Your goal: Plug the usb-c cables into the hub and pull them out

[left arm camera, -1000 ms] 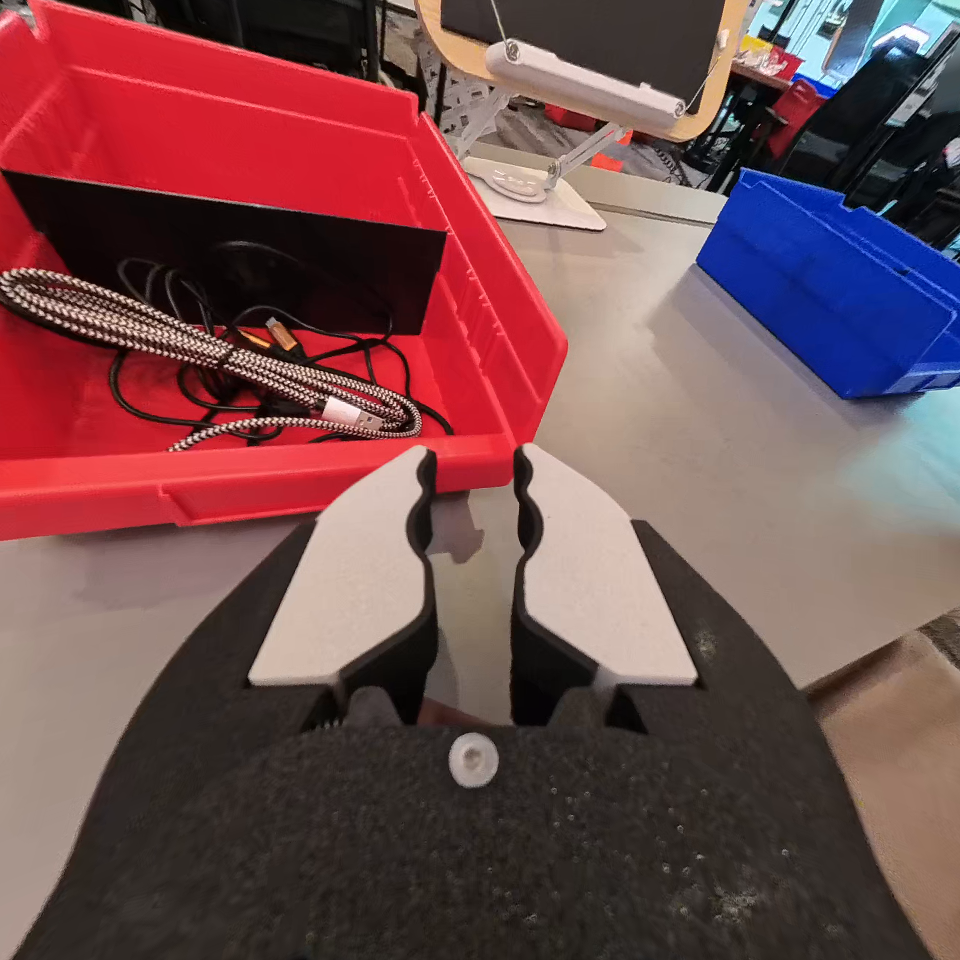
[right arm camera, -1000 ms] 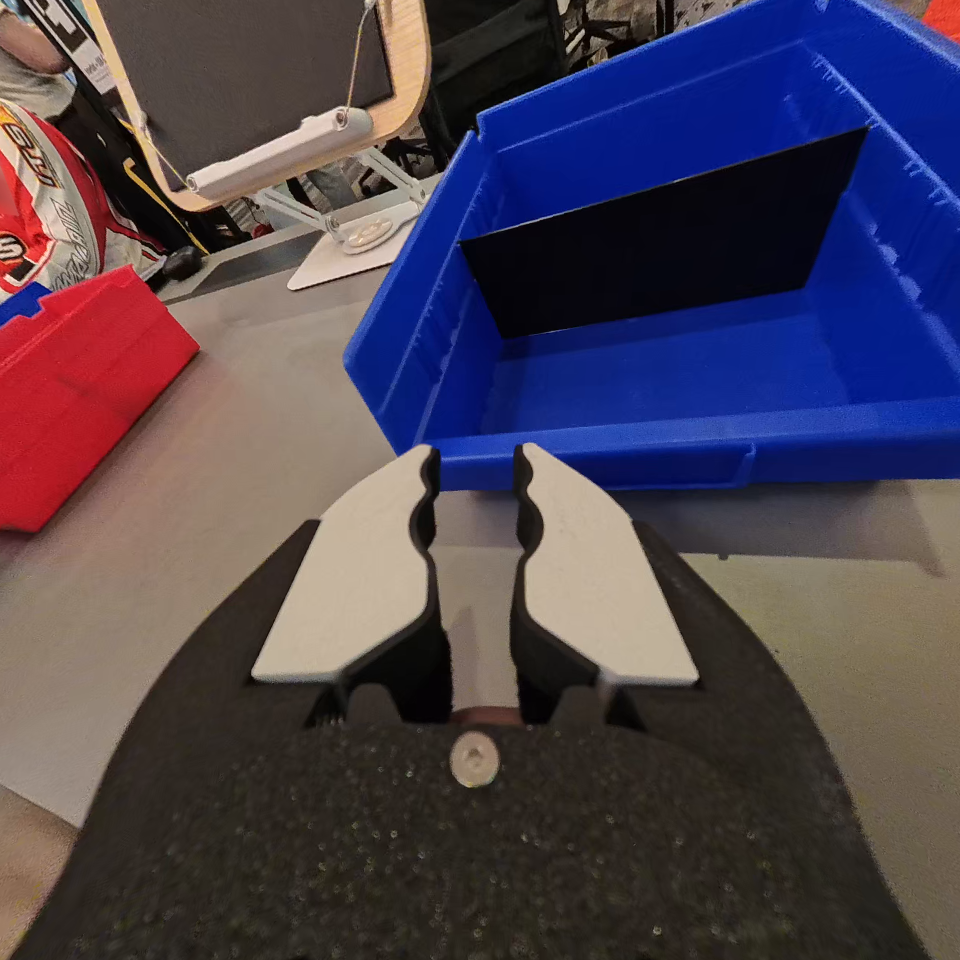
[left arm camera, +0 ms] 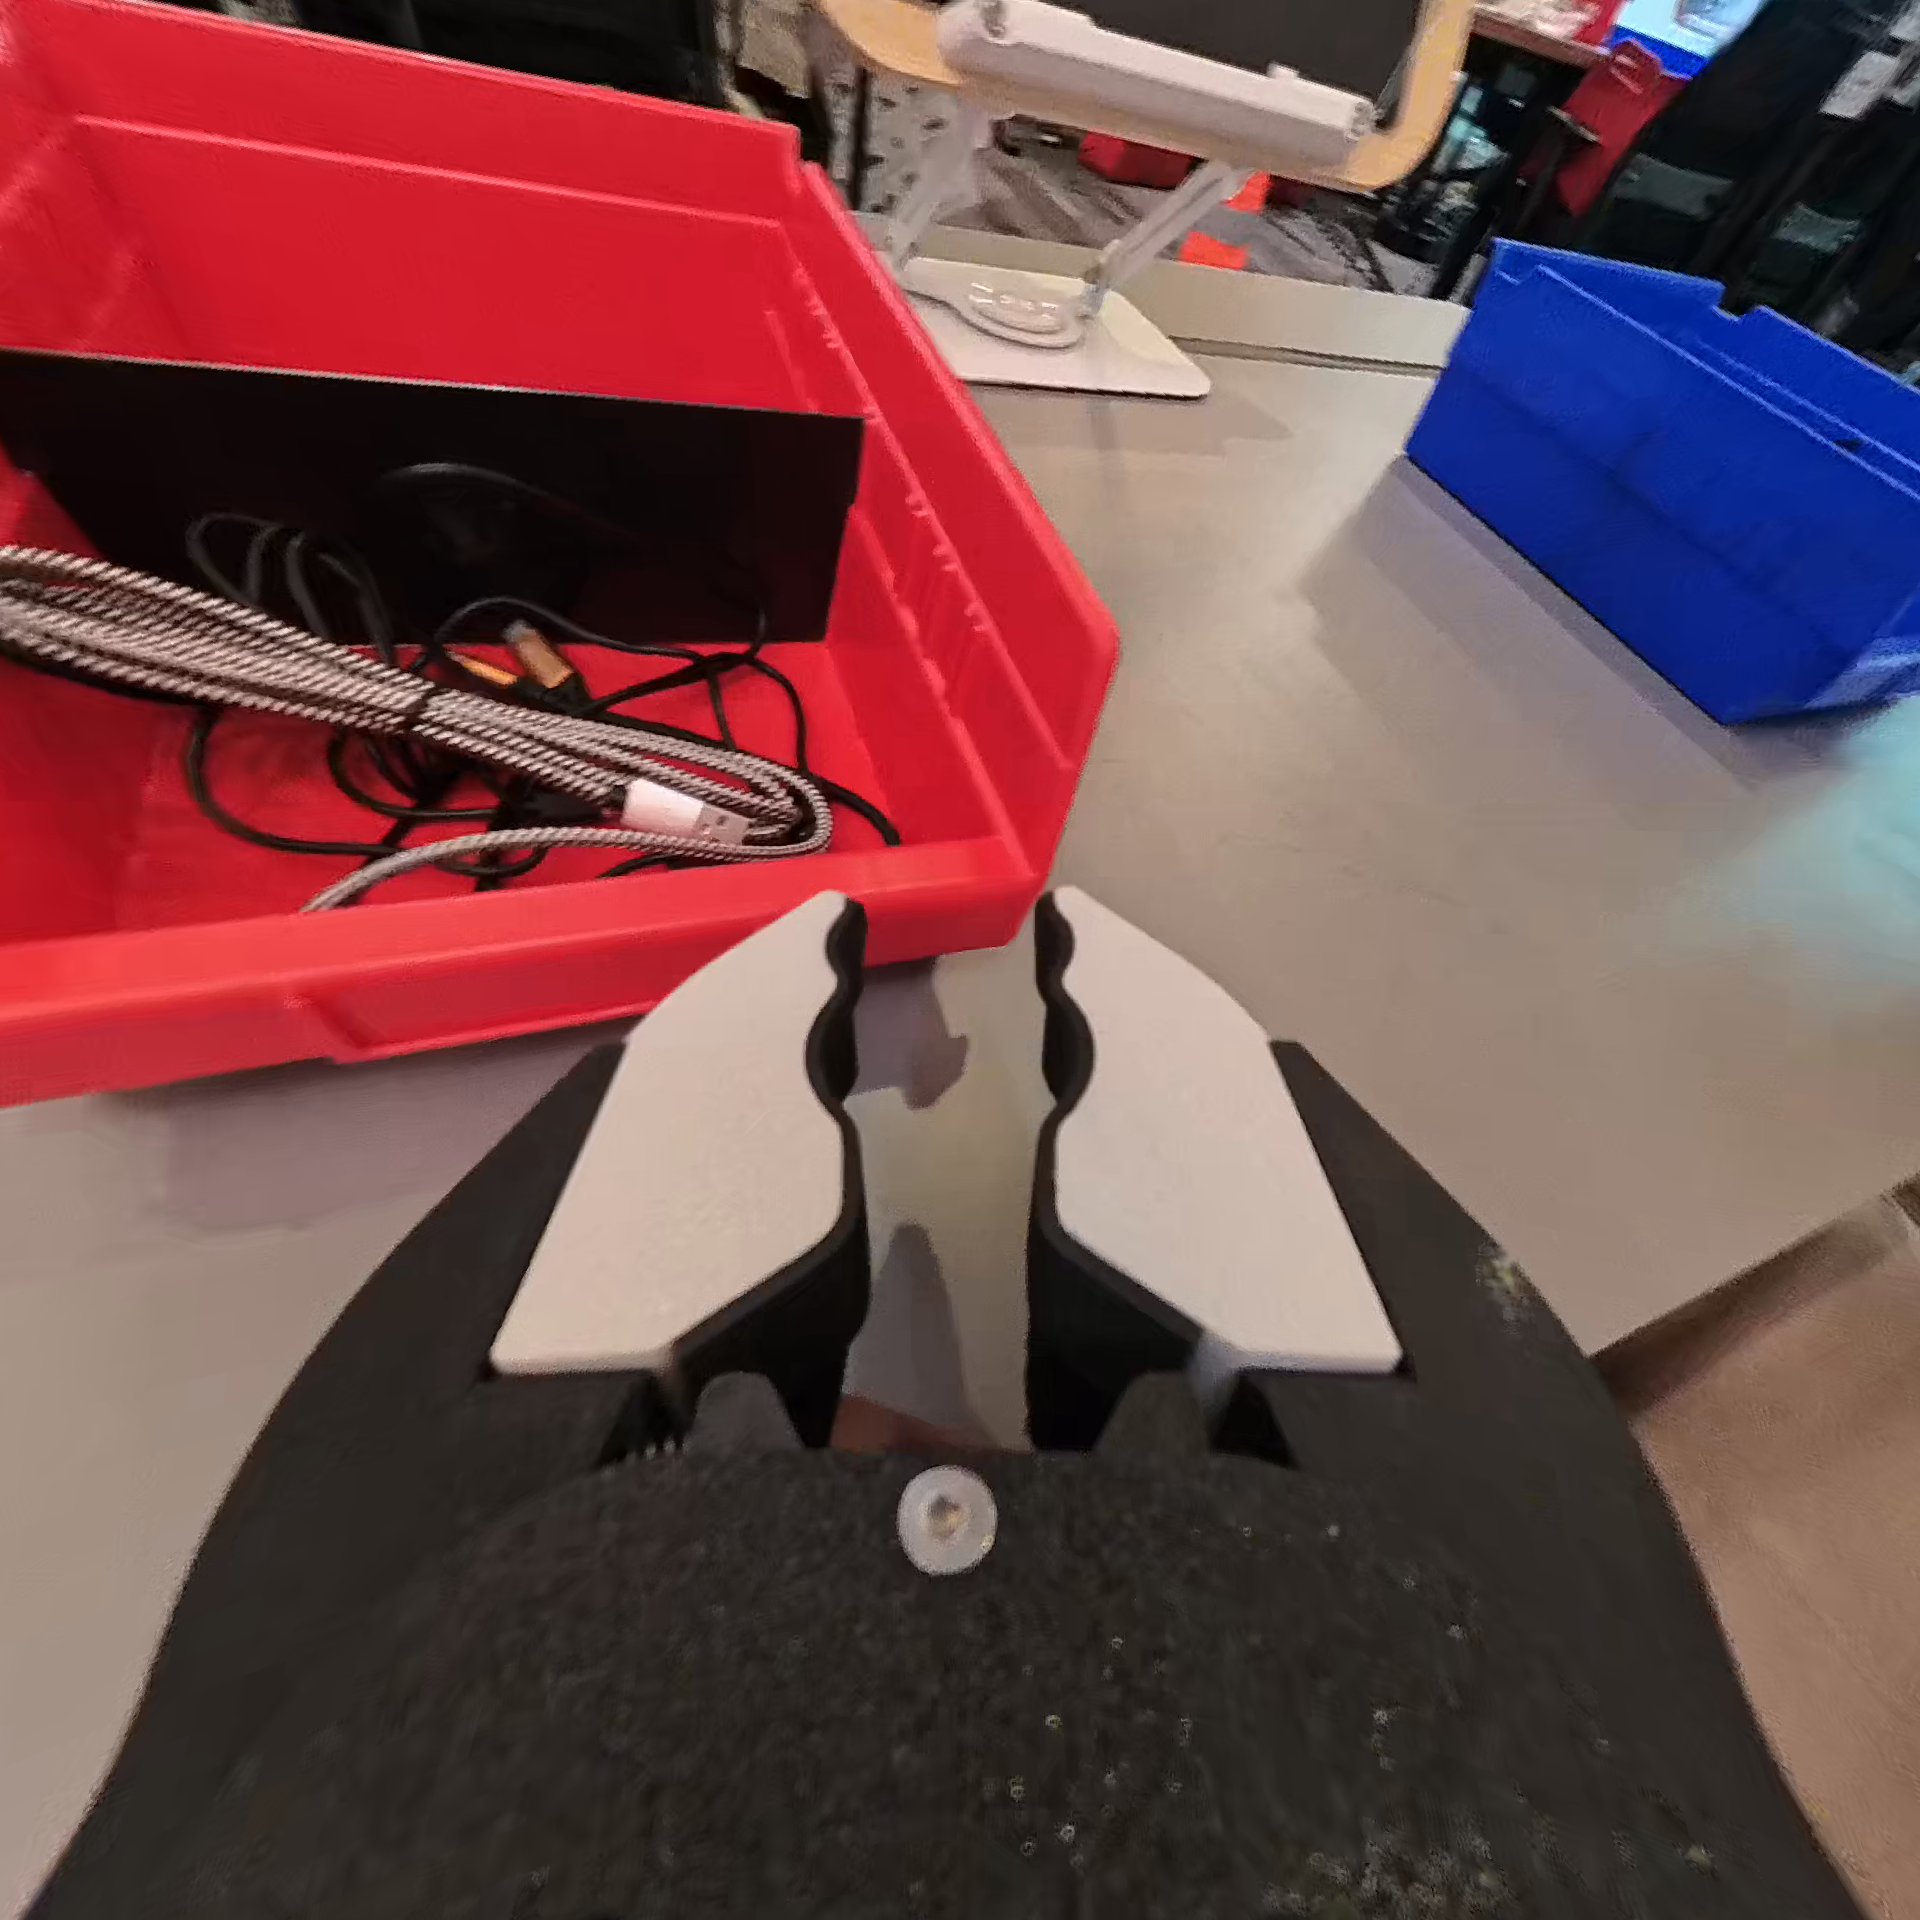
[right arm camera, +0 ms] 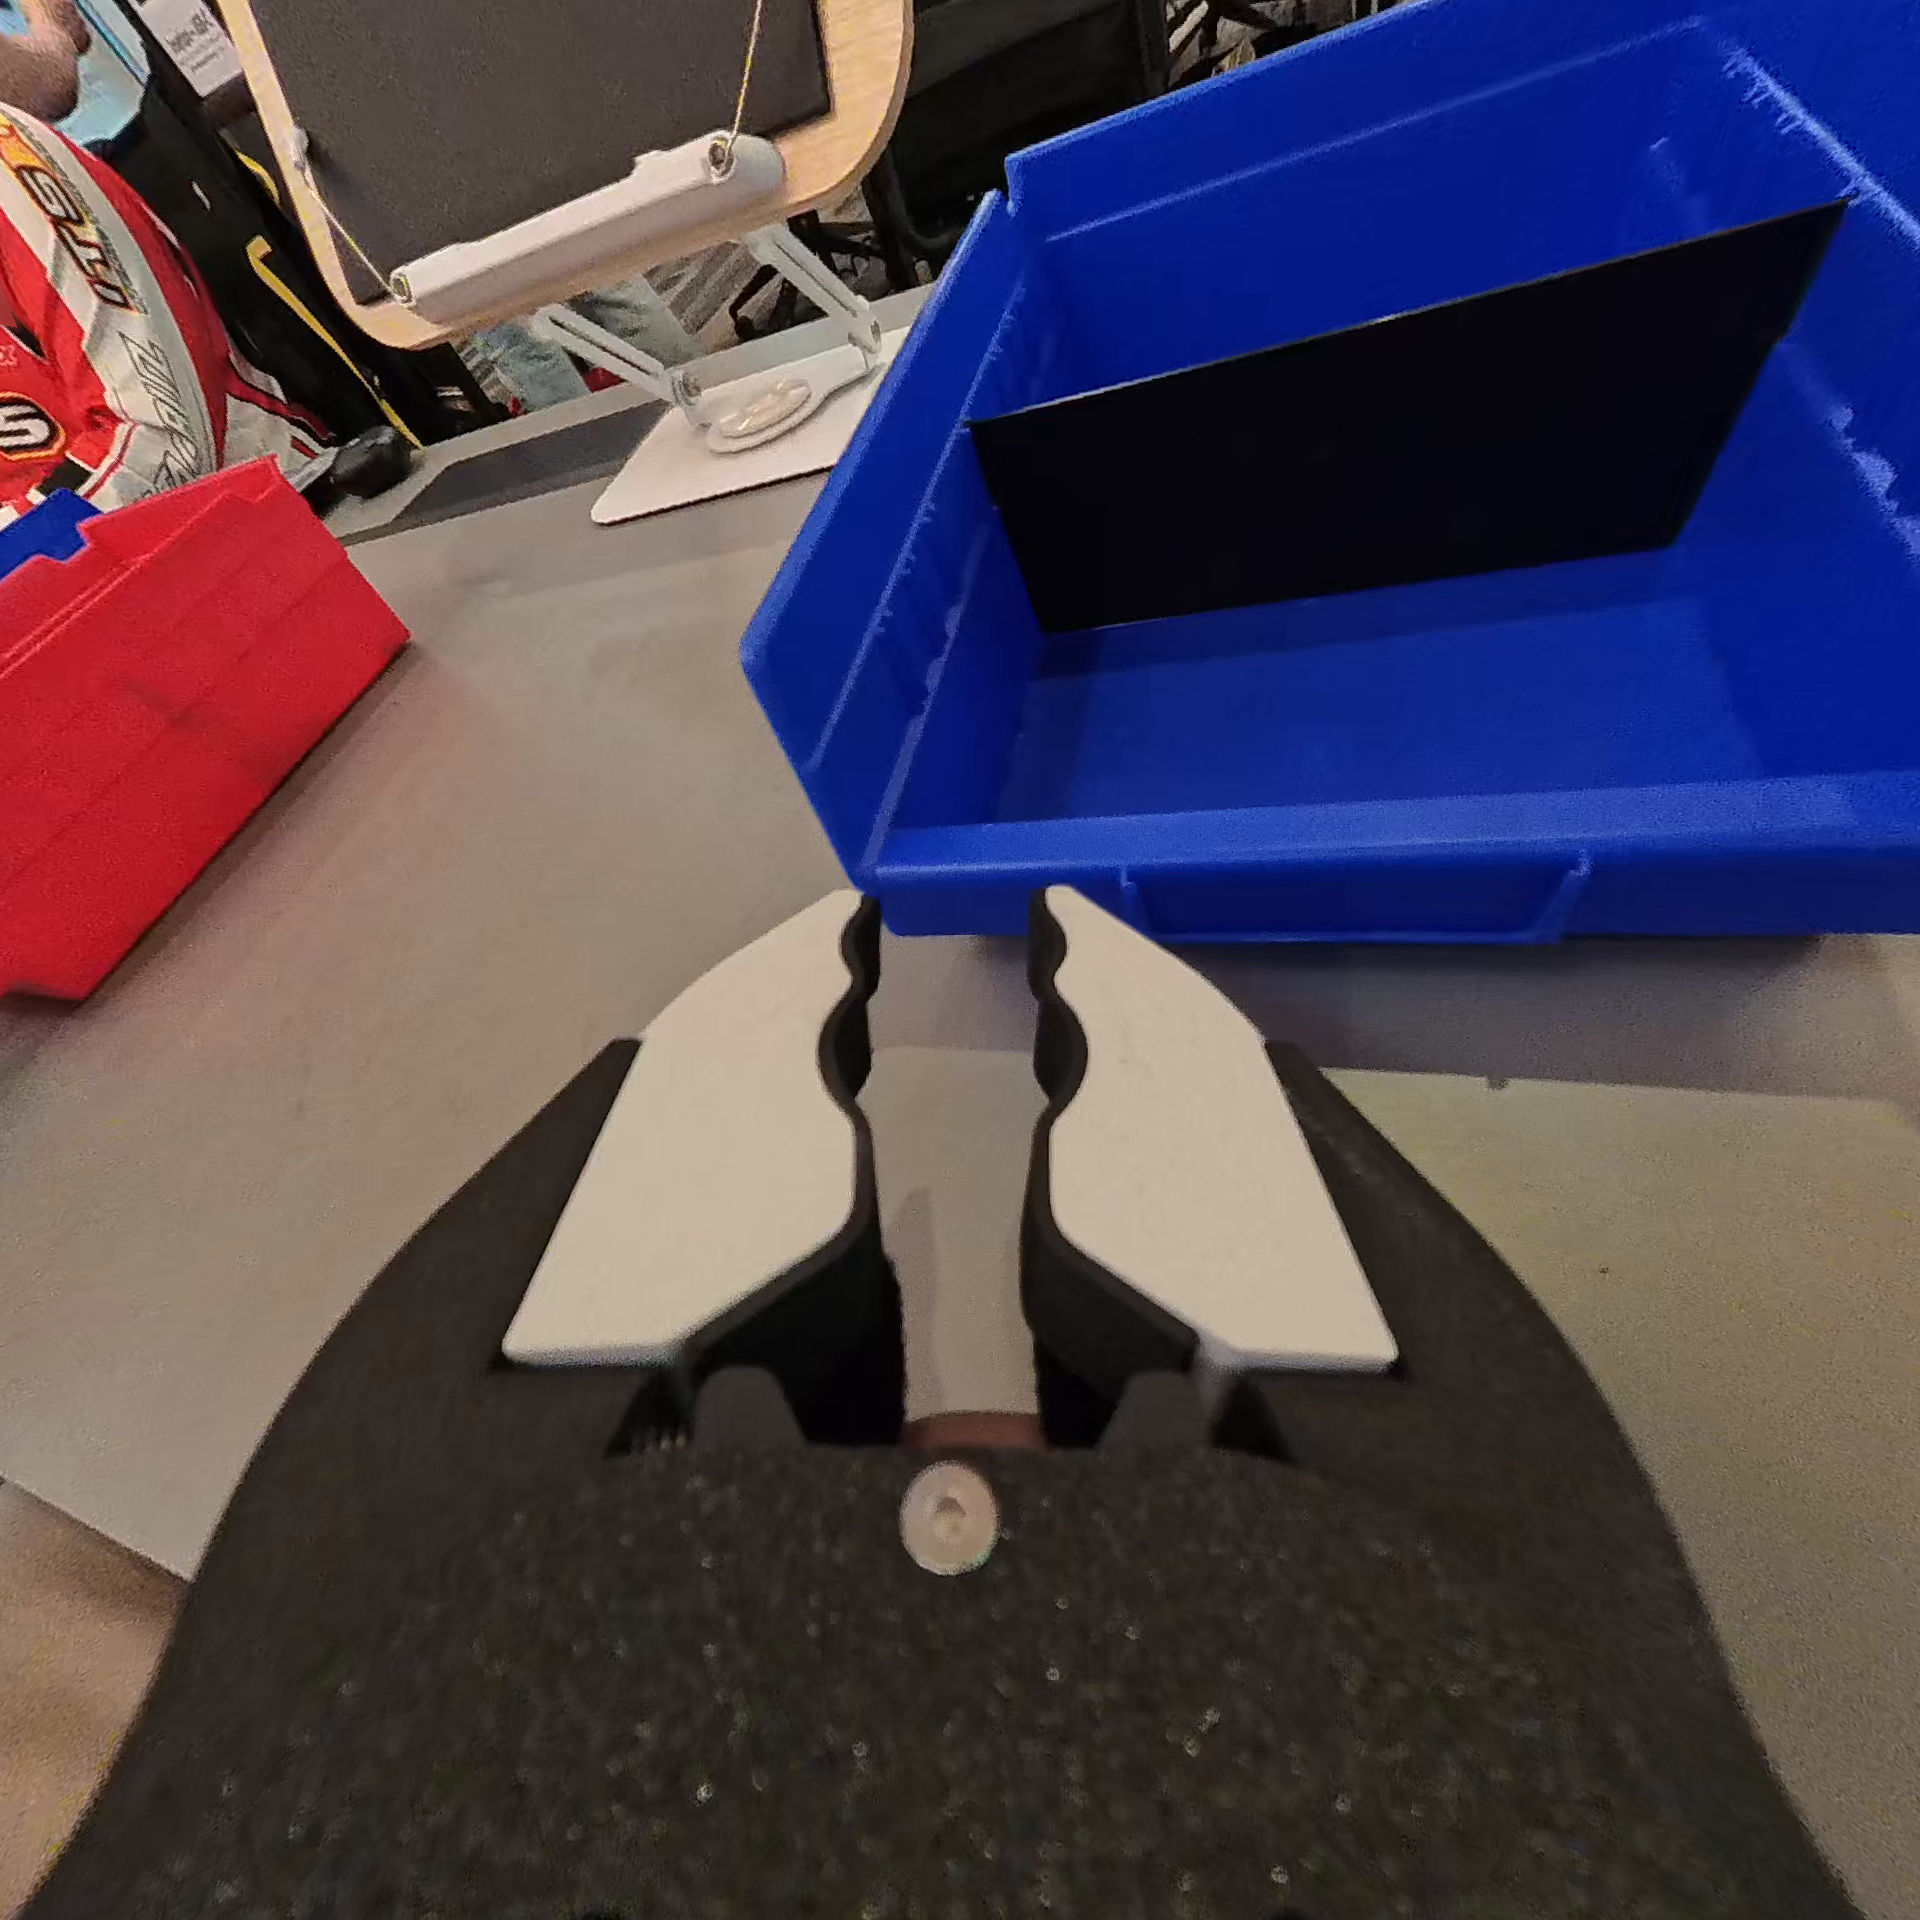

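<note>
A red bin (left arm camera: 540, 966) holds a bundle of braided black-and-white cable (left arm camera: 312, 686) with a white plug (left arm camera: 681, 816), and thin black cables (left arm camera: 343, 769) with orange-tipped plugs (left arm camera: 540, 660). A dark round shape lies behind them by a black divider (left arm camera: 468, 499); I cannot tell if it is the hub. My left gripper (left arm camera: 948, 925) is open and empty, just outside the bin's front right corner. My right gripper (right arm camera: 954, 920) is open and empty, at the front left corner of an empty blue bin (right arm camera: 1351, 883).
A white stand (left arm camera: 1039, 312) carrying a wooden-framed dark board stands at the table's far edge, between the bins. The blue bin (left arm camera: 1683, 520) has a black divider (right arm camera: 1403, 436). The red bin shows at the left in the right wrist view (right arm camera: 156, 707). The grey table (left arm camera: 1351, 779) separates the bins. My hands' fingertips stand some 50 cm from each other.
Both grippers have shifted a little: the left now points slightly right of the red bin's corner, the right sits slightly left of the blue bin. Both stay open.
</note>
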The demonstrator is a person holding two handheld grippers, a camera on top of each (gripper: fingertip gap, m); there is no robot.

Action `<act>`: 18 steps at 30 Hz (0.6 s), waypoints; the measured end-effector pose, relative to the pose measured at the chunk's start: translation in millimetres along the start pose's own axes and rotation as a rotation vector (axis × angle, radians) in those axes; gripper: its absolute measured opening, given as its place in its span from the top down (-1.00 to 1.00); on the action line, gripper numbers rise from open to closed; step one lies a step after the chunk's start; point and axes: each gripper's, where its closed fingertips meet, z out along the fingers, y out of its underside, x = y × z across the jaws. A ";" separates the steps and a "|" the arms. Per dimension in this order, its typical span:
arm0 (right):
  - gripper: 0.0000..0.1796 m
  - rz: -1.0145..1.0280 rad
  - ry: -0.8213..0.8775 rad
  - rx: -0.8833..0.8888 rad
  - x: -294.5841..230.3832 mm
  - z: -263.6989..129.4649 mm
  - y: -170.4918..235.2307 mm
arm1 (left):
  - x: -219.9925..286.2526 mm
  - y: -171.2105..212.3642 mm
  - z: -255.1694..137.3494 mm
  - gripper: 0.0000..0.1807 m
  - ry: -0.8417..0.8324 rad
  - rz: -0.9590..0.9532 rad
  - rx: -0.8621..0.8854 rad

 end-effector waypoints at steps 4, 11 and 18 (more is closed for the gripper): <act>0.70 -0.008 -0.002 -0.010 -0.8 -1.0 3.3 | 27.7 -14.5 0.3 0.65 0.185 0.043 0.027; 0.70 0.016 -0.004 -0.012 6.1 -9.9 7.2 | 19.9 -78.9 9.4 0.61 0.286 0.205 -0.042; 0.70 0.060 -0.030 -0.018 6.3 -8.7 8.8 | -79.9 -117.7 102.9 0.52 0.179 0.496 -0.559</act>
